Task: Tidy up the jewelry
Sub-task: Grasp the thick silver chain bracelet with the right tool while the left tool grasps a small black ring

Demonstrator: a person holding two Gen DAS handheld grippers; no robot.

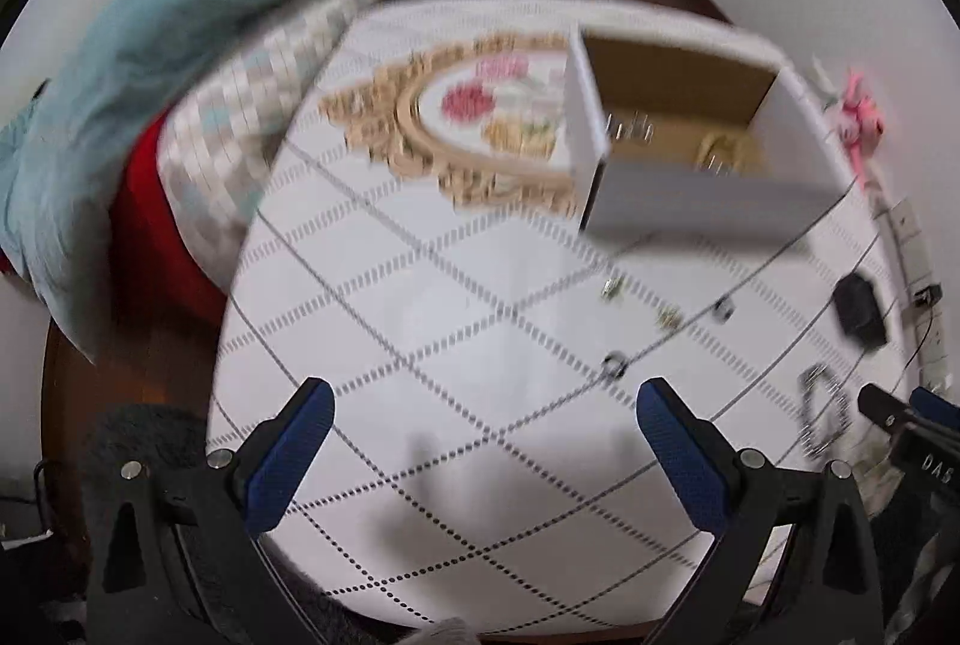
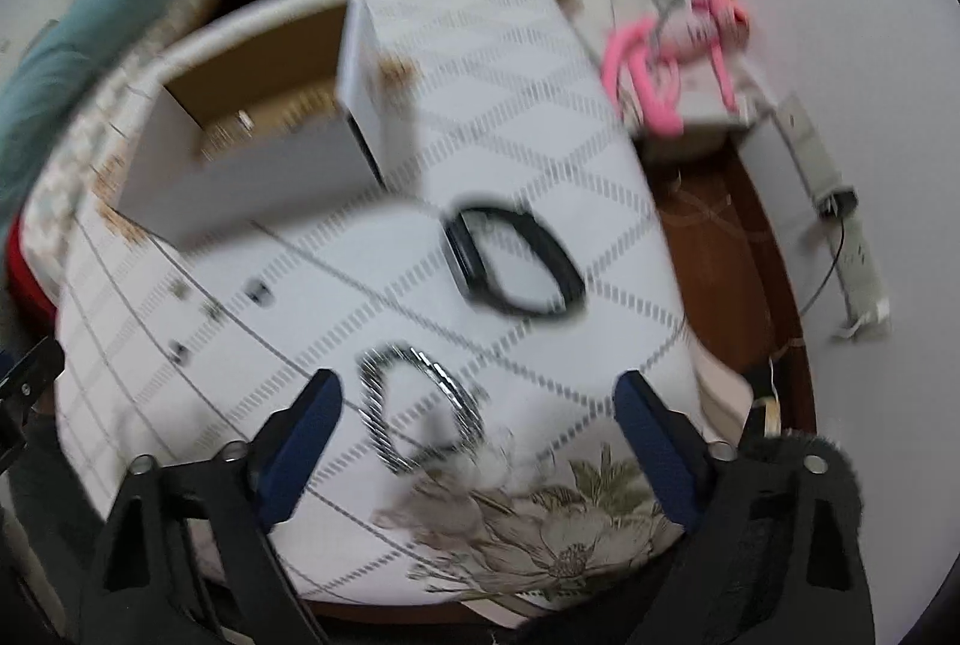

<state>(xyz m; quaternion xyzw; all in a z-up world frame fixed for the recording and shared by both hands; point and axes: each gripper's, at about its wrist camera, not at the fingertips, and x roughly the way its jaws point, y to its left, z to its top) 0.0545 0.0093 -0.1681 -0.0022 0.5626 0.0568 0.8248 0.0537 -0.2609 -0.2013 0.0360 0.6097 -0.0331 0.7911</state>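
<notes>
A white open box (image 1: 702,189) with a brown inside holds some jewelry and stands on the white patterned tablecloth (image 1: 450,375); it also shows in the right wrist view (image 2: 252,171). Several small rings (image 1: 615,364) lie in front of it. A silver chain bracelet (image 2: 414,408) lies between the fingers of my open right gripper (image 2: 477,405). A black band watch (image 2: 513,264) lies beyond it. My left gripper (image 1: 486,408) is open and empty above the cloth, short of the rings.
A teal blanket (image 1: 210,21) and checked bedding lie at the left. A gold-framed floral mat (image 1: 480,117) lies beside the box. A pink plush toy (image 2: 678,45) sits on a box at the right, with a power strip (image 2: 840,225) on the floor.
</notes>
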